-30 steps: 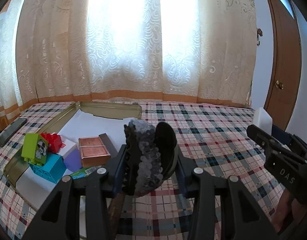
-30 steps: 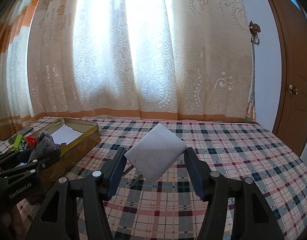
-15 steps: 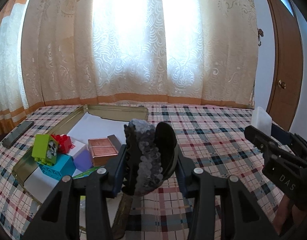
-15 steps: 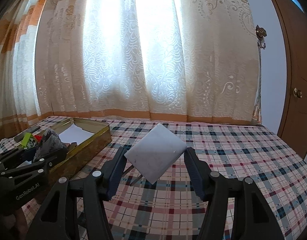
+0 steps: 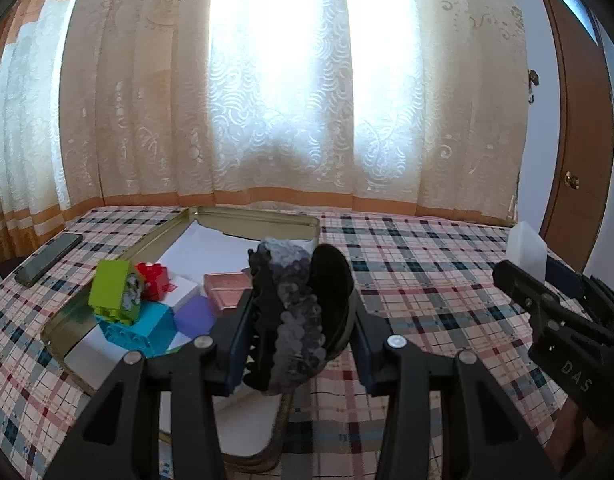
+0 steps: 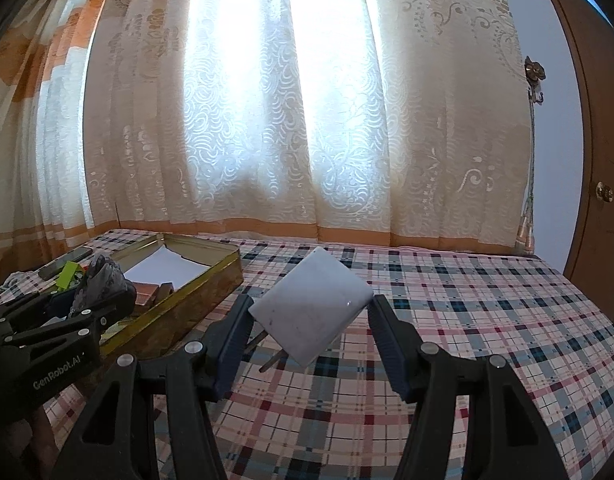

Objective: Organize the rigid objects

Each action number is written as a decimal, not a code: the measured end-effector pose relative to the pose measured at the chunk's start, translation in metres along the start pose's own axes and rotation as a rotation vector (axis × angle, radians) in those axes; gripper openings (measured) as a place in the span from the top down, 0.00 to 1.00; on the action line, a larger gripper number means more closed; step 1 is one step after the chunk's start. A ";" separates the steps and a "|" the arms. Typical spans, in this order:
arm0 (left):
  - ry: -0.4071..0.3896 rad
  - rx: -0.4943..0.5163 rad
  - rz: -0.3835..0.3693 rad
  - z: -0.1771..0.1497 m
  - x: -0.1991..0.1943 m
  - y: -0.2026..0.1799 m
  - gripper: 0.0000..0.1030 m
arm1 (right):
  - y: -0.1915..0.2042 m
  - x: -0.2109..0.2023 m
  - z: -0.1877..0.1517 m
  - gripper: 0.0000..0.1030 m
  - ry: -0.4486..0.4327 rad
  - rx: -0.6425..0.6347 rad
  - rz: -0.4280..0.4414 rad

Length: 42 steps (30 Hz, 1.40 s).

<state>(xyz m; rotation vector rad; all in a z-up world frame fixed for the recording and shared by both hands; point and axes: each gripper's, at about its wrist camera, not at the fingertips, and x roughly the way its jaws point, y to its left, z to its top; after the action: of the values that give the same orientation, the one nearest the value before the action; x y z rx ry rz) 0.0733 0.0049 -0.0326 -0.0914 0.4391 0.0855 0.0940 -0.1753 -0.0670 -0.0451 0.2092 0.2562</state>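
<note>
Left wrist view: tin tray (image 5: 179, 226) and blocks sit further right in frame than a second ago; grip unchanged. Left gripper (image 5: 299, 320) is clamped on a black sequinned hair clip (image 5: 295, 312), bumpy and rounded, above the tray's near edge. Inside: glossy green block (image 5: 113, 290), cyan block (image 5: 143, 326), coppery box (image 5: 227, 286). Right wrist view: right gripper (image 6: 311, 320) pinches a smooth white charger (image 6: 313, 316), tilted, prongs down, over the plaid cloth (image 6: 467, 300); same hold as before.

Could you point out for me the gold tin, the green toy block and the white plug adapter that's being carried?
gold tin (image 6: 195, 304): right wrist view, on its long outer side wall.
green toy block (image 5: 109, 284): left wrist view, on its flat green face.
white plug adapter (image 6: 311, 304): right wrist view, on the middle of its white face.
</note>
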 end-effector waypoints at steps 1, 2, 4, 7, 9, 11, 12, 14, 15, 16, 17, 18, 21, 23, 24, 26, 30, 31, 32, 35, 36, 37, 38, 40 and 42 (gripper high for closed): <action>-0.001 -0.001 0.001 0.000 -0.001 0.001 0.58 | 0.002 0.000 0.000 0.40 0.000 -0.001 0.003; -0.002 -0.002 0.003 -0.001 -0.001 0.002 0.58 | 0.003 0.000 0.000 0.40 -0.001 -0.002 0.005; -0.002 -0.006 0.005 -0.001 -0.002 0.004 0.58 | 0.006 -0.001 0.000 0.40 -0.002 -0.005 0.010; -0.002 -0.009 0.009 -0.002 -0.004 0.008 0.58 | 0.012 -0.001 0.000 0.40 0.001 -0.008 0.023; -0.002 -0.015 0.013 -0.002 -0.006 0.012 0.58 | 0.016 0.001 0.000 0.40 0.004 -0.013 0.032; 0.001 -0.024 0.013 -0.003 -0.006 0.016 0.58 | 0.022 0.001 0.001 0.40 0.006 -0.020 0.041; 0.002 -0.030 0.015 -0.003 -0.007 0.019 0.58 | 0.024 0.001 0.001 0.40 0.007 -0.022 0.047; 0.006 -0.036 0.016 -0.004 -0.008 0.023 0.58 | 0.029 0.001 0.001 0.40 0.011 -0.027 0.059; 0.010 -0.038 0.021 -0.004 -0.008 0.026 0.58 | 0.033 0.002 0.001 0.40 0.017 -0.033 0.072; 0.013 -0.039 0.024 -0.004 -0.008 0.028 0.58 | 0.038 0.002 0.001 0.40 0.021 -0.043 0.081; 0.021 -0.043 0.026 -0.005 -0.009 0.032 0.58 | 0.043 0.003 0.001 0.40 0.025 -0.056 0.089; 0.025 -0.048 0.031 -0.005 -0.009 0.035 0.58 | 0.048 0.005 0.001 0.40 0.028 -0.066 0.099; 0.046 -0.048 0.051 -0.005 -0.009 0.046 0.58 | 0.061 0.012 0.002 0.40 0.042 -0.086 0.133; 0.055 -0.062 0.064 -0.006 -0.009 0.057 0.58 | 0.070 0.017 0.004 0.40 0.051 -0.100 0.152; 0.058 -0.063 0.074 -0.006 -0.009 0.061 0.58 | 0.074 0.020 0.005 0.40 0.057 -0.102 0.165; 0.061 -0.071 0.089 -0.006 -0.009 0.070 0.58 | 0.081 0.025 0.008 0.40 0.070 -0.097 0.193; 0.071 -0.095 0.109 -0.005 -0.009 0.086 0.58 | 0.094 0.032 0.015 0.40 0.082 -0.098 0.233; 0.072 -0.100 0.112 -0.004 -0.009 0.090 0.58 | 0.096 0.033 0.017 0.40 0.085 -0.097 0.241; 0.073 -0.103 0.114 -0.004 -0.009 0.093 0.58 | 0.099 0.035 0.018 0.40 0.087 -0.097 0.248; 0.078 -0.097 0.126 -0.001 -0.008 0.098 0.58 | 0.106 0.039 0.023 0.40 0.095 -0.103 0.268; 0.081 -0.096 0.128 0.001 -0.007 0.099 0.58 | 0.109 0.041 0.025 0.40 0.098 -0.108 0.275; 0.085 -0.097 0.128 0.003 -0.006 0.101 0.58 | 0.111 0.043 0.026 0.40 0.100 -0.113 0.279; 0.091 -0.098 0.128 0.004 -0.005 0.103 0.58 | 0.113 0.045 0.028 0.40 0.101 -0.116 0.283; 0.107 -0.093 0.130 0.009 -0.001 0.106 0.58 | 0.118 0.051 0.033 0.40 0.111 -0.115 0.300; 0.123 -0.087 0.131 0.013 0.002 0.108 0.58 | 0.121 0.058 0.037 0.40 0.124 -0.112 0.314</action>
<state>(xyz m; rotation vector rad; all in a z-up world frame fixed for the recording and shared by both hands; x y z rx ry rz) 0.0697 0.1141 -0.0297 -0.1544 0.5645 0.2292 0.1254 -0.0410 -0.0450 -0.1398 0.3253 0.5788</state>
